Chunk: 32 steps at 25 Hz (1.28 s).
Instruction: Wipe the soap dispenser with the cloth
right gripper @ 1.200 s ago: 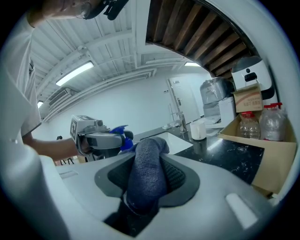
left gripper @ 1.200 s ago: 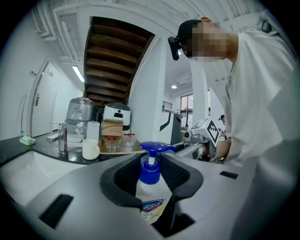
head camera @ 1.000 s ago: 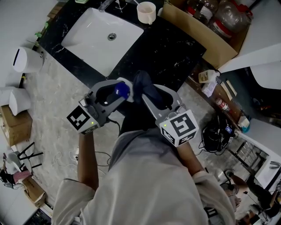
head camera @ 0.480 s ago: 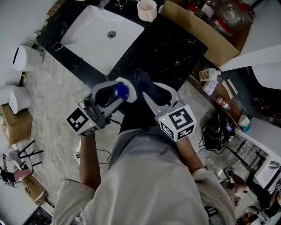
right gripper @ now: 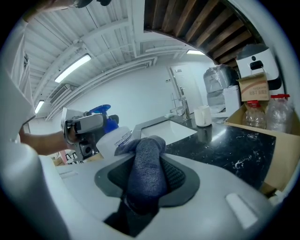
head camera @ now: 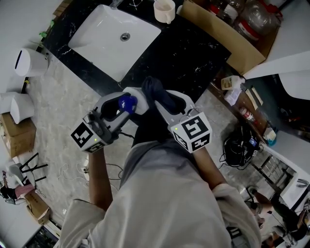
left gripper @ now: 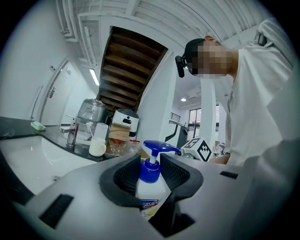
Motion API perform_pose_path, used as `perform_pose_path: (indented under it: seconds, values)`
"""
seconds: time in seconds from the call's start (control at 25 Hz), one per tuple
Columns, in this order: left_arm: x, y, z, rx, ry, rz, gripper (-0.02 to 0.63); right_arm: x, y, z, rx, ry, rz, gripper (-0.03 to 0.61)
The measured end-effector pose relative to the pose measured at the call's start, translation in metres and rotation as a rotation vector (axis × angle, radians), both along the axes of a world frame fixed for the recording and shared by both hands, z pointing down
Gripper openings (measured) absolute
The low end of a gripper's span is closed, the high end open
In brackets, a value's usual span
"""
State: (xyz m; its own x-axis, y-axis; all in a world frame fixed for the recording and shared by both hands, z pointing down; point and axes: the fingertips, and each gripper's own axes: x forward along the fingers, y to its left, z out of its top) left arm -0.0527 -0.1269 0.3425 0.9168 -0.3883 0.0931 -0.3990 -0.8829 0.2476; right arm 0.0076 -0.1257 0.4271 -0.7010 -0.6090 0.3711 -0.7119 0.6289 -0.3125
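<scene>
A white soap dispenser (left gripper: 151, 190) with a blue pump head (head camera: 127, 102) is held in the air in front of the person, with my left gripper (left gripper: 151, 174) shut on its neck. My right gripper (right gripper: 147, 180) is shut on a dark blue cloth (right gripper: 146, 171). The cloth's tip (head camera: 151, 89) lies against the bottle's white body (right gripper: 114, 139). In the head view the left gripper (head camera: 117, 107) and the right gripper (head camera: 167, 103) stand side by side near the counter's front edge.
A black counter (head camera: 184, 53) holds a white sink (head camera: 110, 38) with a tap, and a white cup (head camera: 164, 10) behind it. A cardboard box (head camera: 227, 46) with bottles stands at the right. The floor has boxes and cables.
Both grippers have shifted a little in the head view, and the right gripper with the cloth has sunk slightly along the bottle. Both grips are unchanged.
</scene>
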Motion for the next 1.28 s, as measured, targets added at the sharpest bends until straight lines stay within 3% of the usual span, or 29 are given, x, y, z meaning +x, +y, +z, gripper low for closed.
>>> perform_pose_path:
  seconds: [0.36,0.96,1.28]
  values:
    - [-0.012,0.003,-0.010,-0.010,0.074,-0.009,0.127,-0.010,0.003,0.015,-0.029,0.059,-0.040,0.135]
    - [-0.011,0.005,-0.010,-0.006,0.082,0.001,0.127,-0.016,0.007,0.040,-0.087,0.199,-0.098,0.135]
    - [-0.004,0.004,-0.008,-0.007,0.085,0.013,0.127,-0.016,0.011,0.053,-0.099,0.342,-0.160,0.135]
